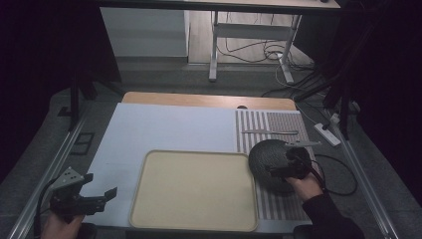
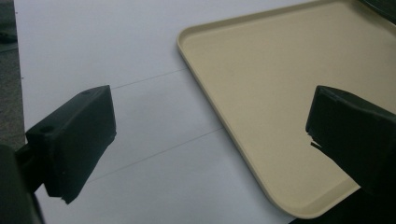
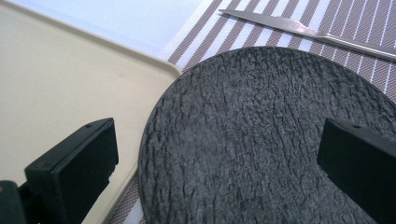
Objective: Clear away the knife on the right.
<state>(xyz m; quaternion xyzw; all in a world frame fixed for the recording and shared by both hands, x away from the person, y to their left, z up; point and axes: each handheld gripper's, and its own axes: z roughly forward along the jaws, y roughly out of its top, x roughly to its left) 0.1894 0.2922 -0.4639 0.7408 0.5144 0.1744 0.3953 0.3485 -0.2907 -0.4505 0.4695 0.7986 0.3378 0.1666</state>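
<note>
Right, the table is dim, and a beige tray (image 1: 194,191) sits on a pale sheet (image 1: 164,132) near the person's edge, nothing lying in it. Over on the left, the left gripper (image 1: 99,191) hovers above the sheet just beside the tray's near left corner, held in the left hand (image 1: 59,226), and its jaws stand wide apart with nothing between them; in the left gripper view one jaw hangs over the white sheet and the other over the tray's rim (image 2: 224,126). On the right, a striped mat (image 1: 271,129) lies beside the tray, and on it rests a dark, rough-textured round plate (image 1: 266,162), its edge just about meeting the tray's right rim. The right gripper (image 1: 288,167) is over that plate, held by the right hand (image 1: 306,186) in a dark sleeve, and in the right gripper view its jaws are spread open, one above the tray's edge, the other above the plate (image 3: 252,140), closed on nothing. Beyond the plate, two flat metal utensils lie across the stripes, a longer one (image 1: 270,132) farther back and a second (image 1: 303,144) touching the plate's far rim.
</note>
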